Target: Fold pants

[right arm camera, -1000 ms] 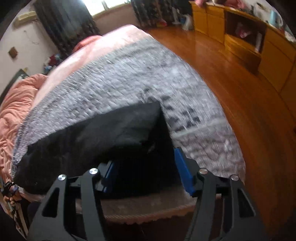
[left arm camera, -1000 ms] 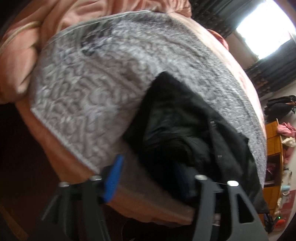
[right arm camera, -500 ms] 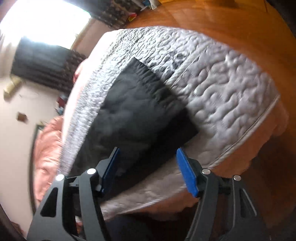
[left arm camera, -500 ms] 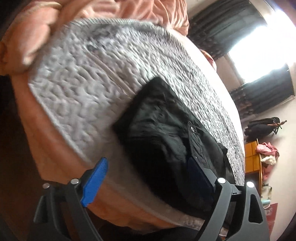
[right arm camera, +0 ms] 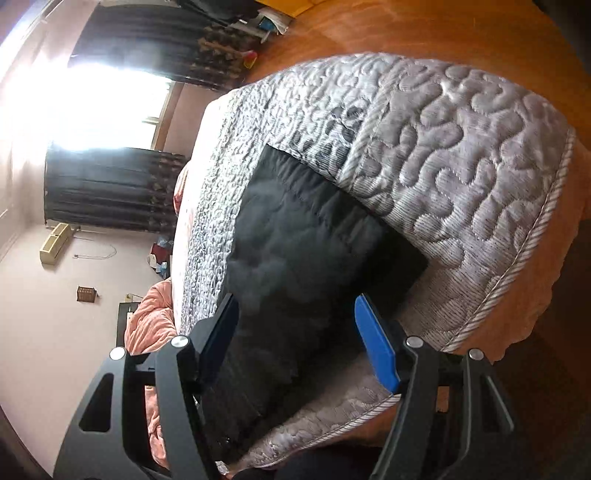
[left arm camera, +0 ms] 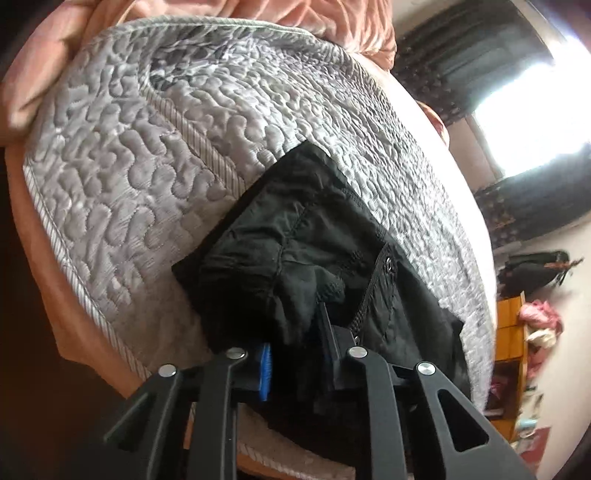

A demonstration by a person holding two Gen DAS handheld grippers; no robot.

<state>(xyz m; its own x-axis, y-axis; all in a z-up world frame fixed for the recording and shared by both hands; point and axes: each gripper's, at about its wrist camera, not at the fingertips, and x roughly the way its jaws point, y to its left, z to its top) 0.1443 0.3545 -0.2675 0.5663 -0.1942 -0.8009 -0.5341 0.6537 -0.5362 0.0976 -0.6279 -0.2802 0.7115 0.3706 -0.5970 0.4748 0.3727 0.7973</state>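
Black pants (left arm camera: 306, 240) lie on a grey quilted bedspread (left arm camera: 147, 155) near the bed's edge. In the left wrist view my left gripper (left arm camera: 295, 332) is shut on a bunched fold of the pants at their waist end, where a snap button shows. In the right wrist view the pants (right arm camera: 295, 240) show as a flat dark panel on the bedspread (right arm camera: 461, 166). My right gripper (right arm camera: 295, 332) is open, its blue-padded fingers (right arm camera: 376, 347) on either side of the near edge of the pants, not closed on the cloth.
A pink duvet (left arm camera: 325, 18) is bunched at the head of the bed. Wooden floor (right arm camera: 406, 26) surrounds the bed. Dark curtains (right arm camera: 110, 184) flank a bright window. Wooden shelves (left arm camera: 513, 332) with clutter stand by the wall.
My left gripper has closed from wide open onto a fold of the pants. My right gripper has stayed open and moved closer over the pants' edge.
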